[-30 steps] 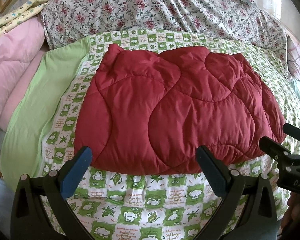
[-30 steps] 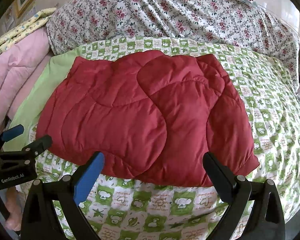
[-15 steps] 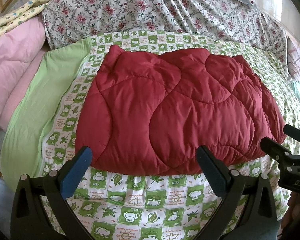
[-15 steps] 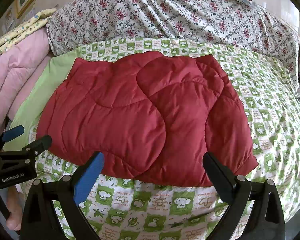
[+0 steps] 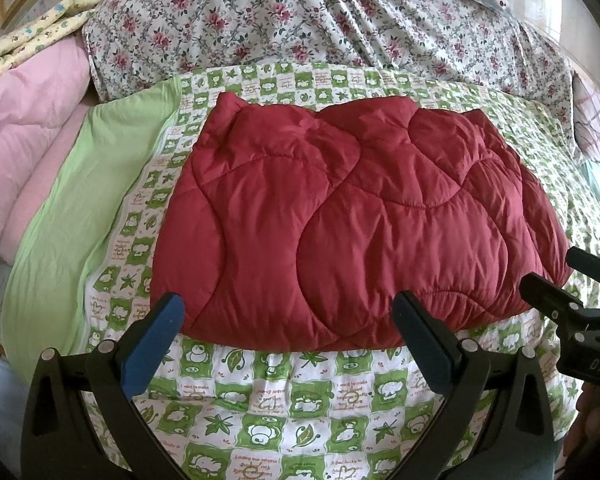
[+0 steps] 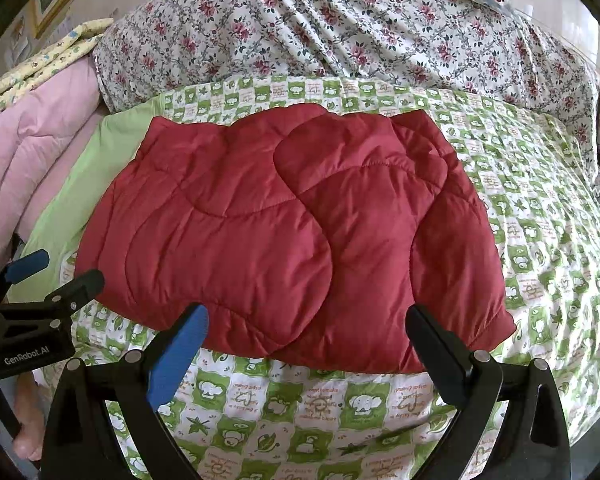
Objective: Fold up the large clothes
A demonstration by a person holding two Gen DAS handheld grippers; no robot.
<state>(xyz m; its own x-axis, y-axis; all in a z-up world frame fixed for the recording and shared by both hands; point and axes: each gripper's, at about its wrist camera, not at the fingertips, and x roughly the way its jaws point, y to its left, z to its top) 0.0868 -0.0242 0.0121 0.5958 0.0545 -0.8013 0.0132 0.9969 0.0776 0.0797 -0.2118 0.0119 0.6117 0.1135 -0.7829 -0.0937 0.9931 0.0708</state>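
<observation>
- Left wrist view: the left tool (image 5: 288,336) hangs with its fingers spread wide, nothing between them, just short of the near edge of the red coat (image 5: 340,220).
- The coat lies folded into a broad bundle on the green checked sheet (image 5: 300,400) of the bed, quilted side up.
- Left of the coat, a plain green border (image 5: 80,216), then a pink quilt (image 5: 24,120); behind the coat, a floral duvet (image 5: 300,16).
- The right tool (image 5: 556,276) pokes in at the coat's right corner, close to it; contact can't be told from here.
- Right wrist view: the right tool (image 6: 308,340) is also wide apart and holding nothing, hovering at the coat's (image 6: 292,232) near edge.
- The left tool (image 6: 52,272) shows at the coat's left corner, fingers parted, just beside the fabric.
- Sheet (image 6: 540,216) is bare to the right of the coat.
</observation>
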